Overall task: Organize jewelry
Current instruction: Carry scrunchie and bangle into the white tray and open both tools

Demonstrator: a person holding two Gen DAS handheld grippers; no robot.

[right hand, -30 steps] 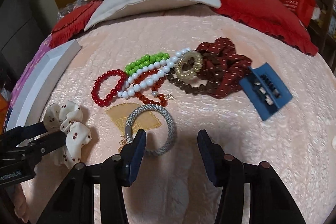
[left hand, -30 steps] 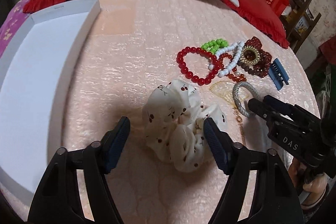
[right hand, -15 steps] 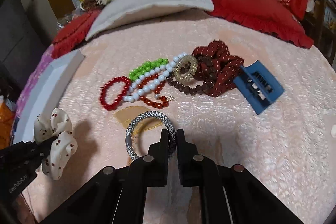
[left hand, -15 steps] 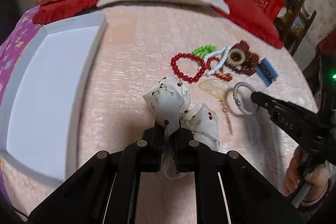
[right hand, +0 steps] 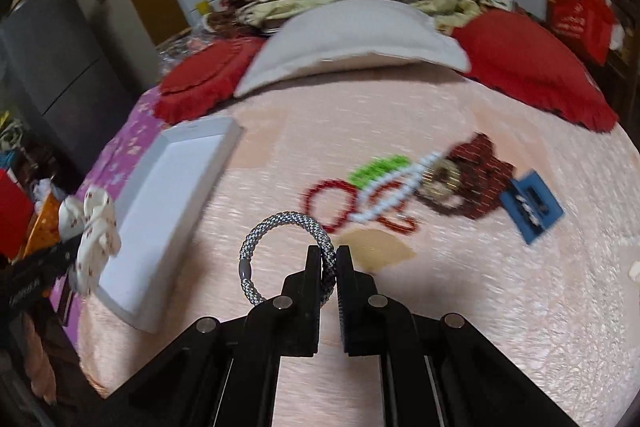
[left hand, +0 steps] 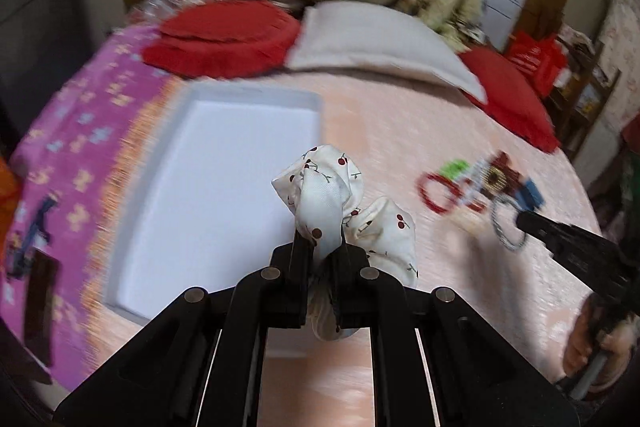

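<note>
Your left claw (left hand: 325, 251) is clamped tight, raised off the bed. Your right claw (right hand: 329, 259) is pinched too, lifted at right.

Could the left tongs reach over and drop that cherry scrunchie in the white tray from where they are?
Probably yes. The left tongs hold the scrunchie just beside the white tray, and nothing shows between them.

White tray (right hand: 160, 211): interior bare, open from above. Bed (right hand: 460, 307) between tray and bead pile (right hand: 384, 195) is open blanket. Pillows (right hand: 352, 43) block the tray's far side. Blue clip (right hand: 530, 205) sits beyond the pile.
</note>
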